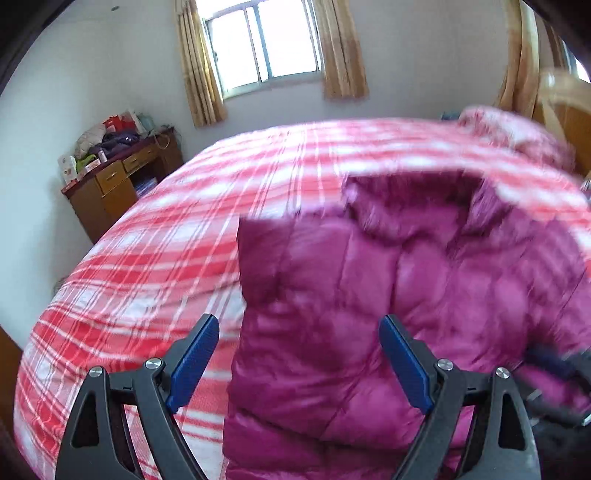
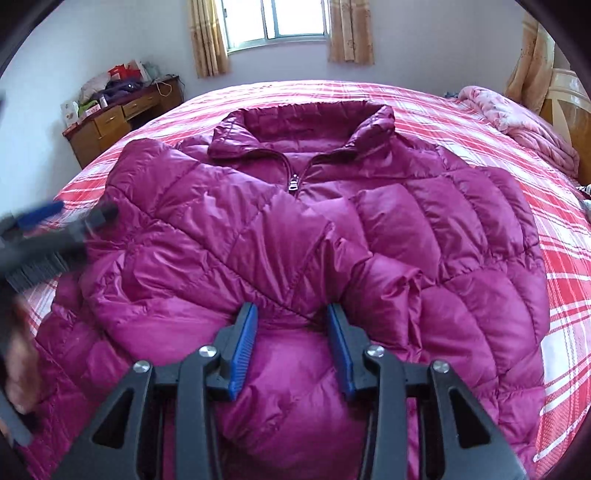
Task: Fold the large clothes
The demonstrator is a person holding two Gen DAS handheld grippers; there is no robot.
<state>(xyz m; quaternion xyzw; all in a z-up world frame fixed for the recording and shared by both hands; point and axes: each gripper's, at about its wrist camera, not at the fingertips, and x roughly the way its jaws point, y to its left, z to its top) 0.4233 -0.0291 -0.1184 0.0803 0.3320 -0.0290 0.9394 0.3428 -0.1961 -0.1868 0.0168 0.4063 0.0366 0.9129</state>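
Observation:
A magenta quilted puffer jacket (image 2: 295, 229) lies face up on the red-and-white plaid bed (image 2: 565, 266), collar toward the window, zipper closed, both sleeves folded across the chest. My right gripper (image 2: 291, 314) is open and hangs over the lower middle of the jacket where the sleeve cuffs meet, holding nothing. My left gripper (image 1: 299, 325) is open over the jacket's left edge (image 1: 369, 314), empty; this view is motion-blurred. The left gripper also shows blurred at the left edge of the right wrist view (image 2: 55, 221).
A wooden desk (image 2: 110, 122) piled with clutter stands at the far left by the wall. A pink floral quilt (image 2: 517, 122) is bunched at the bed's far right near a wooden headboard (image 2: 565, 99). A curtained window (image 2: 277, 22) is behind the bed.

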